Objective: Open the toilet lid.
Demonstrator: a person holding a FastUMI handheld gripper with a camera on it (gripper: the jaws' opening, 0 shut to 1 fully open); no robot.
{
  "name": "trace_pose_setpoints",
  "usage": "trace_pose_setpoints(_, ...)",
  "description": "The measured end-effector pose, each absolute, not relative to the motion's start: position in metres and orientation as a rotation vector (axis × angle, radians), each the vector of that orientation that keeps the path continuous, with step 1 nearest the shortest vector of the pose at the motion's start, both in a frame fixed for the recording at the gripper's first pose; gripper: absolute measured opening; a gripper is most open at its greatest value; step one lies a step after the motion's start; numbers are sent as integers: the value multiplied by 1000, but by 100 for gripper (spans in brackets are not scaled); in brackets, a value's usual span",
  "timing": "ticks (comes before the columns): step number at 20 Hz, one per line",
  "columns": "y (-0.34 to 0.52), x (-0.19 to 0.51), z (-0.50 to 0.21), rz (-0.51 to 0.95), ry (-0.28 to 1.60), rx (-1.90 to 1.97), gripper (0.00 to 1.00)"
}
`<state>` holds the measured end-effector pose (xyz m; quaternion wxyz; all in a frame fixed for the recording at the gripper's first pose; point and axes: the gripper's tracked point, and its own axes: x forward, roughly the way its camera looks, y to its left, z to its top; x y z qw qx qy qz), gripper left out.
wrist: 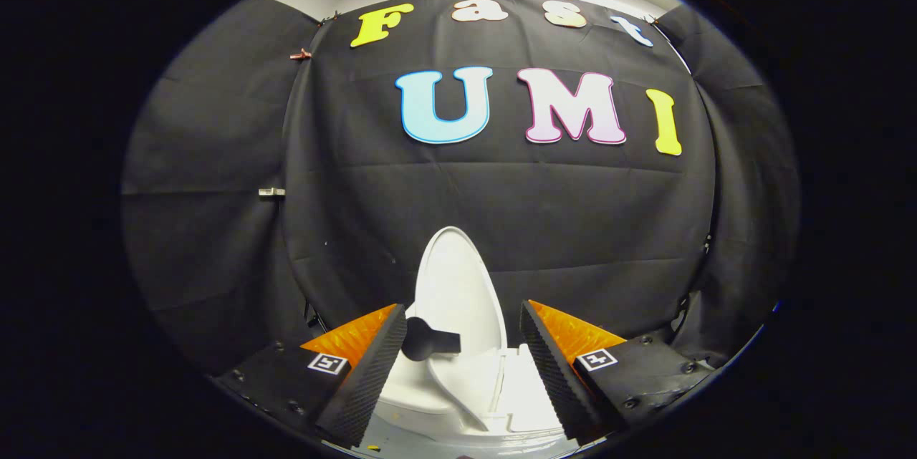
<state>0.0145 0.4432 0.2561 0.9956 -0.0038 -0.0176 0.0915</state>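
A small white toilet stands ahead of and below my fingers. Its white oval lid stands raised, upright and leaning back against the black cloth wall. A black round knob with a short arm sticks out from the lid's left side, close to my left finger. My gripper is open, its two black ribbed fingers spread wide to either side of the lid, with nothing pressed between them. The right finger is apart from the lid.
Black cloth walls close in behind and on both sides of the toilet. A small metal clip is fixed to the cloth at the left seam. The pale floor shows under the toilet.
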Motion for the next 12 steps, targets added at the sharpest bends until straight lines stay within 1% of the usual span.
trace_pose_setpoints(5,375,2,281,167,-77,-4,100)
trace_pose_setpoints(7,337,-2,287,157,-98,-10,100)
trace_pose_setpoints(12,224,-18,301,72,-161,50,99)
